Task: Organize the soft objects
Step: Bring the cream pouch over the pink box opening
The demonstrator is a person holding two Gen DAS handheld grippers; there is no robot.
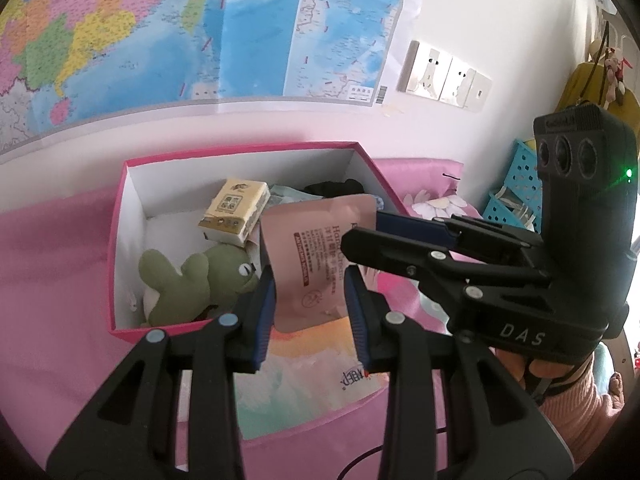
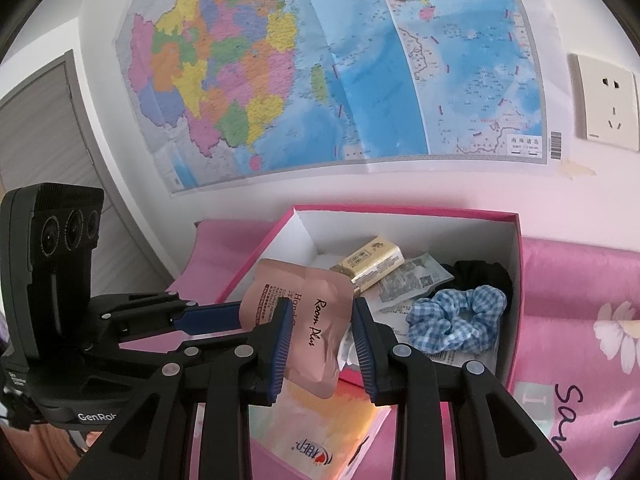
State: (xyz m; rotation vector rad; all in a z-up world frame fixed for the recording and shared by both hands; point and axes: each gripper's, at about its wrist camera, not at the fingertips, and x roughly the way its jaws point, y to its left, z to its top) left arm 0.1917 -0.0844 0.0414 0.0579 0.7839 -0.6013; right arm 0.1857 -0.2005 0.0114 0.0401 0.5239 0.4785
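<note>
**Pink pouch poised over the box**

Pink pouch (image 1: 316, 256) hangs above the pink box (image 1: 120, 240), beside the green plush (image 1: 192, 280) and tissue pack (image 1: 234, 210). The left hand-held gripper (image 1: 310, 312) brackets it, jaws apart; the right hand-held gripper (image 1: 360, 232) appears clamped on its top corner. Limp and slick, it likely holds best by its sealed edge.

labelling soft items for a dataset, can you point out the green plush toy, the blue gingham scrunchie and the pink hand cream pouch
green plush toy (image 1: 192, 280): left wrist view, on its body
blue gingham scrunchie (image 2: 456, 316): right wrist view, on its ruffled fabric
pink hand cream pouch (image 1: 308, 248): left wrist view, on its printed face
</note>
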